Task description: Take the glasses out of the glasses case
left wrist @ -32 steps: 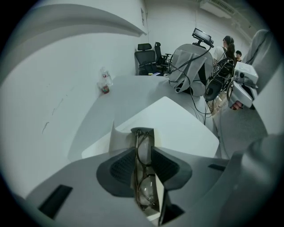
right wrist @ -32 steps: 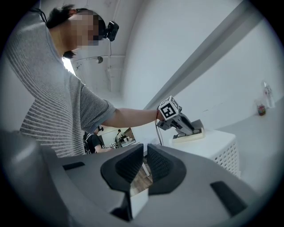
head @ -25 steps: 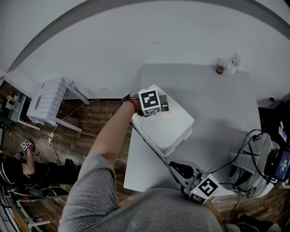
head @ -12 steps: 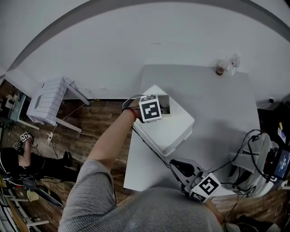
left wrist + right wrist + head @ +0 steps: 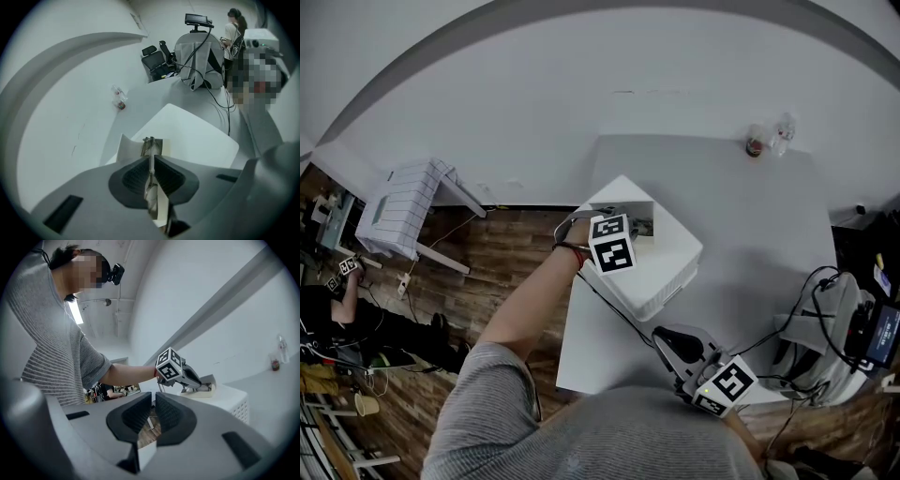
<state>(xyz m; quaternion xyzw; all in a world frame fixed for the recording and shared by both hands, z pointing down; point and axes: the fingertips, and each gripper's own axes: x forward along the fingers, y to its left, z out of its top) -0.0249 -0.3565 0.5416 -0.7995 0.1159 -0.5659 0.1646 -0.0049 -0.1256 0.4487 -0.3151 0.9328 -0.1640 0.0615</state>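
The glasses case (image 5: 623,208) lies open on a white box (image 5: 661,272), its pale lid (image 5: 127,149) standing up behind. My left gripper (image 5: 643,225) reaches steeply down into it. Its jaws have just been closing, and the thin metal frame of the glasses (image 5: 151,144) stands pinched between the pads of that gripper (image 5: 151,160). The right gripper view shows the left gripper (image 5: 201,386) over the case (image 5: 209,391). My right gripper (image 5: 670,345) points level at the table's near edge, its jaws (image 5: 153,401) together with nothing between them.
The box sits at the left edge of a white table (image 5: 750,206). A small bottle and a cup (image 5: 769,136) stand at the far edge. Cables and grey gear (image 5: 825,328) crowd the right side. Wooden floor with a white chair (image 5: 403,202) lies to the left.
My left gripper has drawn back toward the box's near side and tipped, and the case's raised lid now shows beyond it. The right gripper has kept still.
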